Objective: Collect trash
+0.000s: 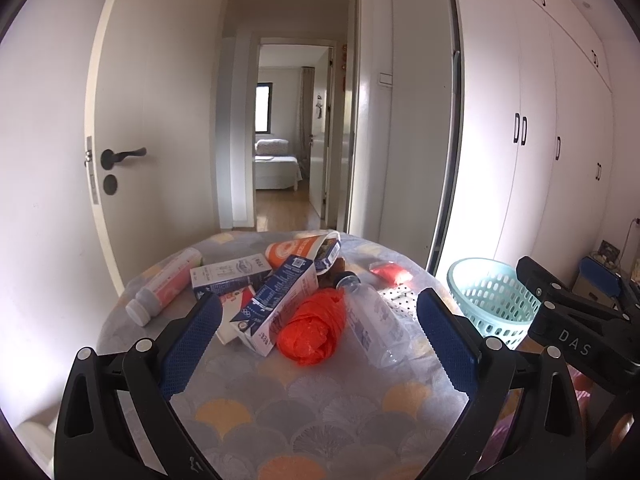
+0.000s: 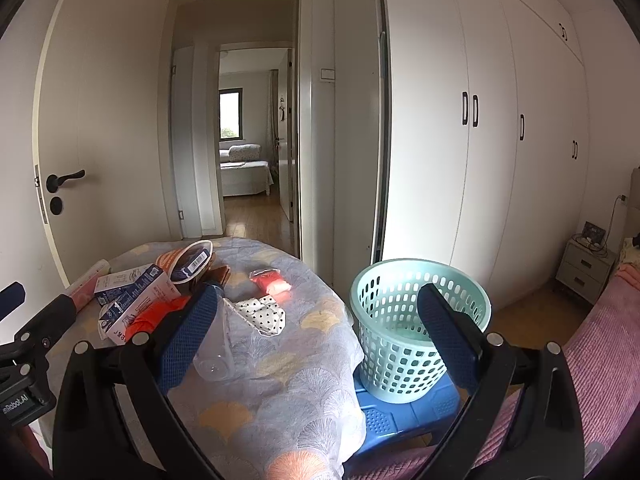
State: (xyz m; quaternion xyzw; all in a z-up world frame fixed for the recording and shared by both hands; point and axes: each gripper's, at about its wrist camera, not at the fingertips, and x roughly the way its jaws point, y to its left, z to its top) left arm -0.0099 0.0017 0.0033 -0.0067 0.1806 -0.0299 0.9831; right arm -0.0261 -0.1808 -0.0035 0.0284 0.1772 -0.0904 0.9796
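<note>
both grippers wide open and holding nothing, left gripper [image 1: 318, 312] near the orange bag [image 1: 314, 330] and milk cartons [image 1: 276, 304], right gripper [image 2: 318, 312] between clear bottle [image 2: 218, 344] and green basket [image 2: 400, 320]

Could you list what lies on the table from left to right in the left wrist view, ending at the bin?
Pink bottle → milk carton → orange plastic bag → clear bottle → red packet → teal basket.

2 claws spread wide
Left claw [image 1: 318, 330] and right claw [image 2: 318, 328] level, side by side, both empty.
</note>
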